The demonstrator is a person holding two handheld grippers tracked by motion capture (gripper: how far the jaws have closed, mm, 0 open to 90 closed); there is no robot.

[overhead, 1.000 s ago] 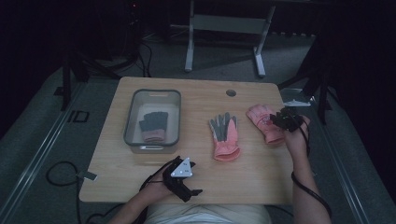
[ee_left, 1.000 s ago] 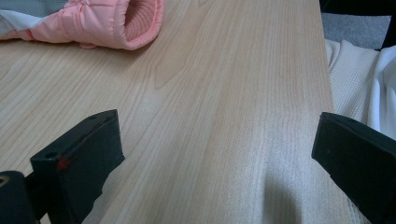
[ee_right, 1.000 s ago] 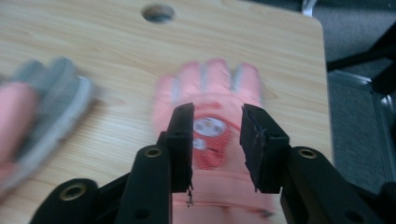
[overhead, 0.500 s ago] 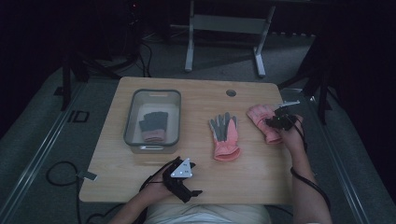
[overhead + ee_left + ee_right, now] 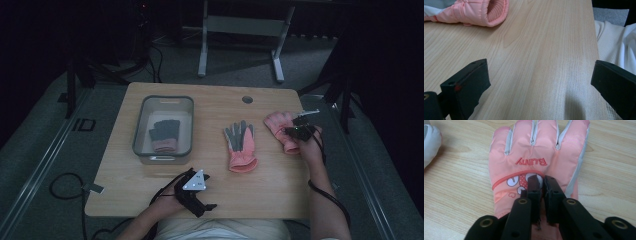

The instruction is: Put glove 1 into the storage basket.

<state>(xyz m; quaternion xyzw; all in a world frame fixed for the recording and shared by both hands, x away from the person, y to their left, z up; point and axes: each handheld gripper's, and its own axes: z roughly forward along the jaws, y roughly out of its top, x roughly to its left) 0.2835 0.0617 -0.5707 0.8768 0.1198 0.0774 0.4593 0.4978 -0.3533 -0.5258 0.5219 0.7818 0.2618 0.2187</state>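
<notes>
Dark room all around, with just the light wood bench [image 5: 215, 200] lit up, carrying a clear bin [image 5: 163, 150] on the left that already has a grey-and-pink glove [image 5: 163, 136] lying in it. The right gripper [image 5: 540, 181] has its jaws pinched nearly together on the back of the pink glove [image 5: 536, 160] near the bench's right edge, right over the little cartoon patch below the logo, so it looks like it's got a fold of the fabric. My guess is this one's headed for the bin too. If so, I'd make sure the pinch holds more than just the outer shell before lifting, since puffy gloves slip out easily, then lift straight up so the fingers clear the bench. On the way over, carry it high enough to pass the other pink glove [image 5: 241, 145] lying palm up mid-bench, so it doesn't get dragged along. The left gripper [image 5: 539, 82] sits wide open with nothing in it at the near edge, that middle glove's cuff [image 5: 474, 11] just ahead of it.
</notes>
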